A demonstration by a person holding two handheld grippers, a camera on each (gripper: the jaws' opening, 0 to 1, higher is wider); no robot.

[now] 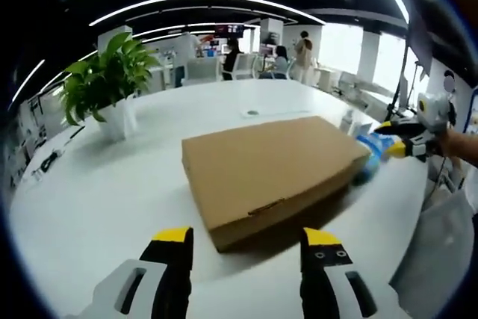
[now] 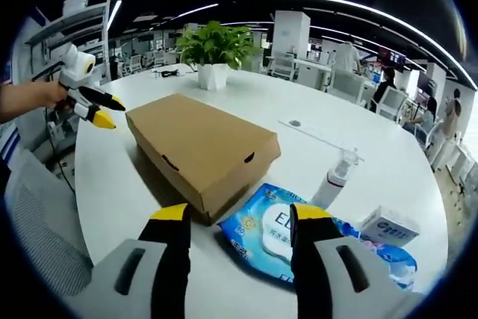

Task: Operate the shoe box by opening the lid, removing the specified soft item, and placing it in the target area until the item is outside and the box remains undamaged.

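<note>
Your left gripper (image 1: pixel 243 248) hovers with its jaws spread and nothing between them, just short of the near end of the shoe box (image 1: pixel 269 173); your right gripper (image 2: pixel 235 222) is likewise spread and empty, poised over the blue wipes pack (image 2: pixel 272 233) that lies against the box's corner. The box sits closed in the middle of the white table (image 1: pixel 97 199), so the soft item inside is hidden and you cannot tell its shape yet. Expect thin cardboard: light, stiff along the folds, easy to crease or tear, and likely to slide on the smooth tabletop. Take the lid by its front lip near the small tab slots, steadying the base with the other gripper. Beyond stand a spray bottle (image 2: pixel 334 177) and a potted plant (image 1: pixel 108 84).
</note>
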